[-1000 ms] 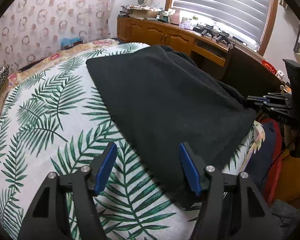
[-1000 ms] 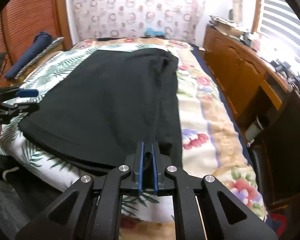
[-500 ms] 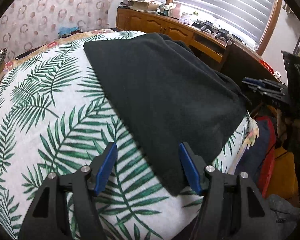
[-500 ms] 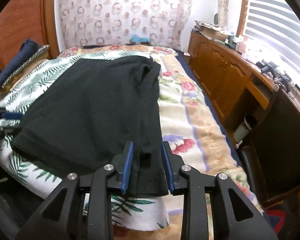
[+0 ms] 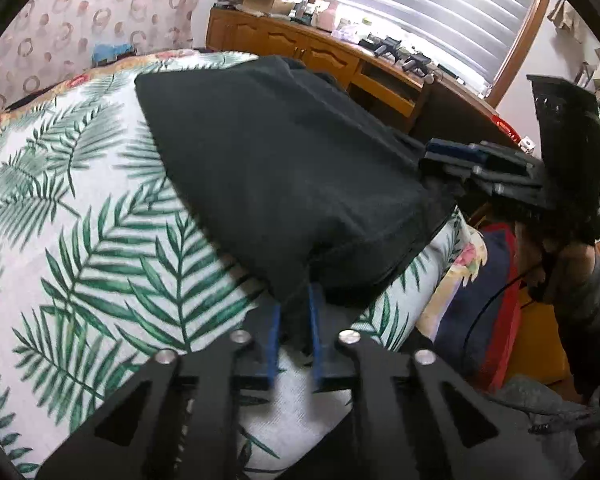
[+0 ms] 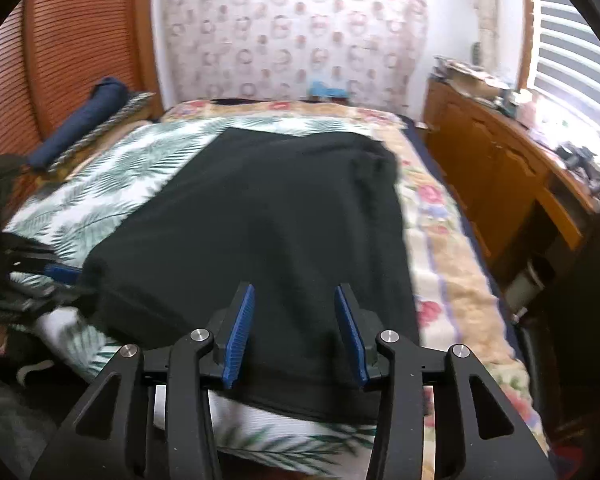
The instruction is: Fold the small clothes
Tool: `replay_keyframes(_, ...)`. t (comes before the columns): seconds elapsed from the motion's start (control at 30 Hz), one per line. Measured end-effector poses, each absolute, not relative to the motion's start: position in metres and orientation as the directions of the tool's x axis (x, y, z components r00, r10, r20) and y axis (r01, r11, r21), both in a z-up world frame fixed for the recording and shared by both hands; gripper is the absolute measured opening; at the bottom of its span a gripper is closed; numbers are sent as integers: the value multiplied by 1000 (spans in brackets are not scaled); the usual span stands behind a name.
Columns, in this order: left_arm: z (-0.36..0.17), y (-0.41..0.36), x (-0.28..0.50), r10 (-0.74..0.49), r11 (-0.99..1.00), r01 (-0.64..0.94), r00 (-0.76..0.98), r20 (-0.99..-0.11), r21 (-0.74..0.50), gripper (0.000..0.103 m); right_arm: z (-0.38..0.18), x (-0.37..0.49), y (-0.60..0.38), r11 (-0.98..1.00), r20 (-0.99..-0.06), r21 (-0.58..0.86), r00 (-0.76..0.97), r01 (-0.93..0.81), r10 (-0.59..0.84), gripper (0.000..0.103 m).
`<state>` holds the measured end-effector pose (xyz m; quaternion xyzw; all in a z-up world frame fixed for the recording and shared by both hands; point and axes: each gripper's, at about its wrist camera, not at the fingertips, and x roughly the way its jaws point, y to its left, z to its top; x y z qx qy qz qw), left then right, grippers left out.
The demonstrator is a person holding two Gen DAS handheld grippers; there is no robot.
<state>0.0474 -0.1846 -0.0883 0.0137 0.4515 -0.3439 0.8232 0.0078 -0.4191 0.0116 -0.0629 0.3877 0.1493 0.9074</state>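
A black garment (image 5: 284, 168) is lying spread on a bed with a palm-leaf bedspread (image 5: 72, 216), reaching from the middle of the bed to its near edge. In the left wrist view, the left gripper (image 5: 294, 322) is pinching the garment's near corner, its blue pads nearly together with dark cloth bunched between them, and the corner is standing slightly off the bedspread. The right gripper (image 5: 452, 158) is showing at about 3 o'clock in that view, at the garment's far corner; from there I cannot tell how its fingers are set.

The right wrist view is settling that: the right gripper (image 6: 296, 336) is standing spread wide, its blue pads (image 6: 240, 334) well apart above the garment's (image 6: 260, 220) near hem and gripping nothing. The left gripper (image 6: 64, 272) is appearing at 9 o'clock, at the garment's left corner. Only this view is showing a rolled blue bundle (image 6: 80, 124) at 10 o'clock, by the wooden headboard (image 6: 76, 40).

A wooden sideboard (image 5: 312, 46) is running under the blinds (image 5: 432, 4), with small clutter on top too blurred to name.
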Motion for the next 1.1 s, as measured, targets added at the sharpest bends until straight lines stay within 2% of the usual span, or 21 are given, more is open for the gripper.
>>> replay_keyframes(0.17,-49,-187,51,-600,747,599,423,-679,-287,2,10,3,-400,923,-722,28,631,-383,283,45)
replay_keyframes(0.33,-16,-195,67,-619,743,611,470,-629,-275,2,10,-2,-395,910,-719,62,614,-409,325,57)
replay_keyframes(0.4,-7,-198,77,-634,735,612,469,-615,-291,2,10,-1,-398,909,-725,87,600,-407,338,59)
replay_keyframes(0.6,1,-197,98,-628,749,593,494,-601,-295,2,8,0,-405,920,-738,36,611,-391,288,64)
replay_keyframes(1.0,-8,-191,108,-617,766,563,509,-600,-311,2,-18,13,-436,955,-771,-50,619,-292,149,65)
replay_keyframes(1.1,-8,-190,108,-615,768,560,512,-599,-309,2,-16,16,-444,957,-769,-28,618,-288,164,60)
